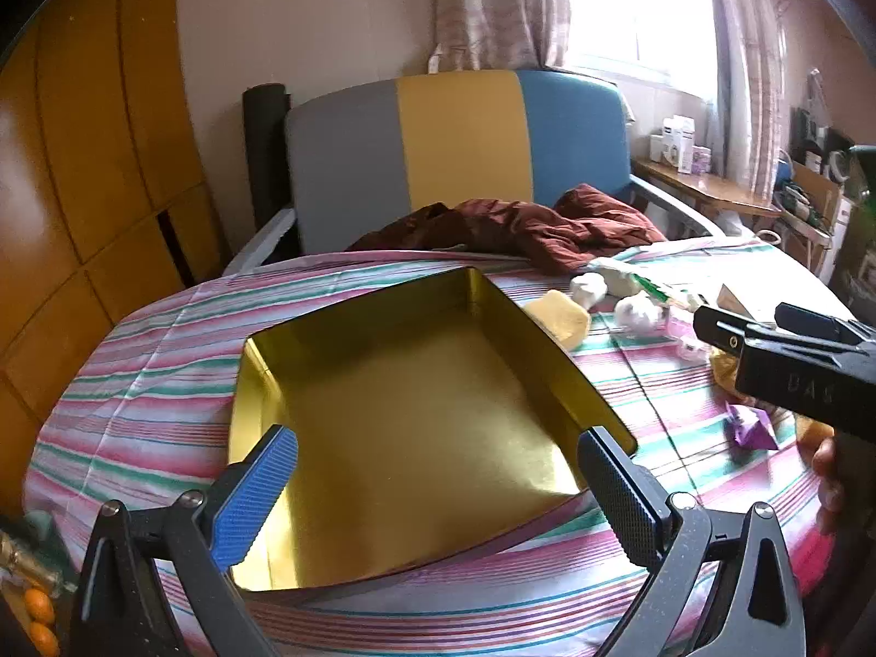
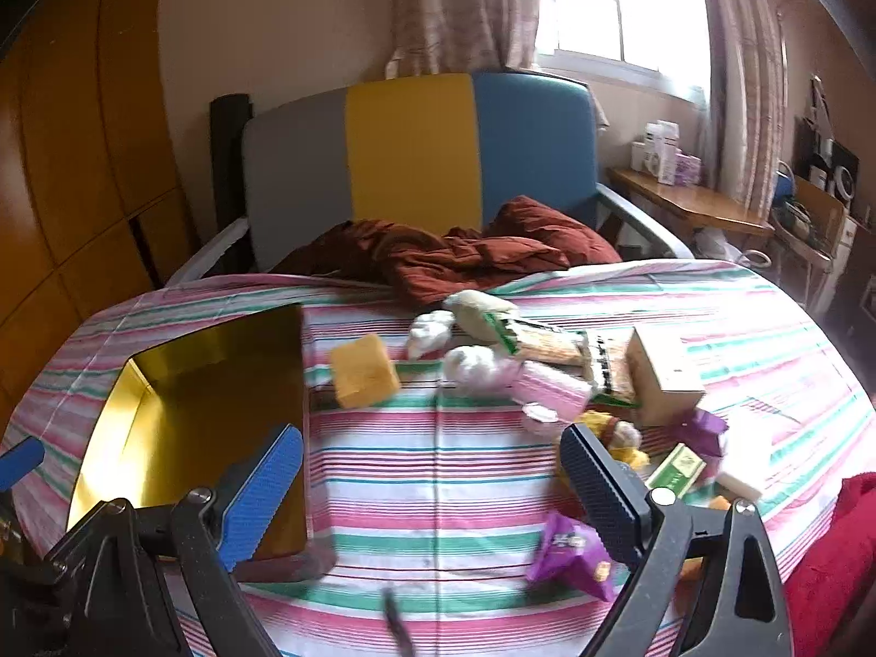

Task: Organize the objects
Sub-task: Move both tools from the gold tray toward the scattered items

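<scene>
- Left gripper [image 1: 438,487] spread wide, nothing between the fingers, poised over the near edge of the gold tin [image 1: 416,405].
- Gold tin straight ahead of the left gripper, lidless, bare inside, lying on the striped cloth [image 1: 137,383].
- Right gripper [image 2: 432,498] likewise released and holding nothing, above bare striped cloth, with the tin off to its left.
- Yellow block [image 2: 364,372] ahead and slightly left of the right gripper, just beside the tin's right wall.
- White wads [image 2: 432,331] further ahead; pink packet [image 2: 553,388] and cardboard box [image 2: 665,375] ahead to the right, crowded together.
- Purple wrapper [image 2: 572,553] close by the right gripper's black finger, inside of it.
- Green-and-white packet [image 2: 676,471] just beyond that finger, to the right.
- Rumpled maroon cloth [image 2: 438,257] far ahead, at the cloth's back edge, before the tricolour chair back [image 2: 410,153].
</scene>
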{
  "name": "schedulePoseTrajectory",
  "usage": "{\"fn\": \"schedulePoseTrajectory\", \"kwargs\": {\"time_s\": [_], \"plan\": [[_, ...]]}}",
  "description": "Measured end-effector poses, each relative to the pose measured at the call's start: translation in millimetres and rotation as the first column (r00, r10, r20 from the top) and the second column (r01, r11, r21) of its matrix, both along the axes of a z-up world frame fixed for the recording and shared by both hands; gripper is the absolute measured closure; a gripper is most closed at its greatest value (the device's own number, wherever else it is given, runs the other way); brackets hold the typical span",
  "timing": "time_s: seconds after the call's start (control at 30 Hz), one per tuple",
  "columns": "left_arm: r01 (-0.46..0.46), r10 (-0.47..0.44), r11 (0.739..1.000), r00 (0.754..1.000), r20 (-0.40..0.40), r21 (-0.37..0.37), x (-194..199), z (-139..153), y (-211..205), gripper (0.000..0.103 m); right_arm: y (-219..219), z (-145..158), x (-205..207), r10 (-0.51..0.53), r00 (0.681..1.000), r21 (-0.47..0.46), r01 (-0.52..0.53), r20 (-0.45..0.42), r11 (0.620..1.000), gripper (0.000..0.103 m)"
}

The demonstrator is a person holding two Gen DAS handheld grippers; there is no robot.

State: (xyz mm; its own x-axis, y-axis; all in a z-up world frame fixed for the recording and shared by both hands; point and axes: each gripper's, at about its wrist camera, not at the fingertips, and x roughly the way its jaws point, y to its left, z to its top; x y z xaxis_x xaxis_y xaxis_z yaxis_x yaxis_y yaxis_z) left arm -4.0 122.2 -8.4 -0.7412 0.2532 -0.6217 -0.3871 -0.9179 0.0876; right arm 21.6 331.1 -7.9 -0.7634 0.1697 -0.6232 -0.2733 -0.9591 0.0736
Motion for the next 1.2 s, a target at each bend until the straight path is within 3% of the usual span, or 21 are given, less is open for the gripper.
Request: {"fn": "schedulePoseTrajectory", "kwargs": {"time_s": [0.47,0.57,0.7,0.9,1.1,1.2], "plan": [[0.16,-0.165,0.984,0.984,0.06,0.076,1,-1,34,0.0,66,15,29,-0.142,0.99,-0.027,0.141,-0.018,0.99,0.006],[0.204,-0.206,0.977,0.978,0.032,0.067,4,-1,48,0.0,91,20,41,-0.182,0.983,-0.068,0.181,-0.012,0.981,0.006],[0.262,-0.269,0.961,0.959,0.083,0.089,0,-7,68,0.0,129,21,60,-0.249,0.968,-0.146,0.25,0.02,0.957,0.006],[0.411,-0.417,0.908,0.905,0.087,0.082,12,-11,110,0.0,173,16,87,-0.342,0.937,-0.195,0.349,0.07,0.916,0.006],[0.58,-0.582,0.812,0.801,0.137,0.063,26,-30,171,0.0,193,4,102,-0.36,0.925,-0.209,0.378,0.119,0.902,0.006],[0.628,-0.627,0.777,0.763,0.157,0.048,31,-41,200,0.0,199,1,105,-0.354,0.924,-0.211,0.377,0.143,0.902,0.006]]}}
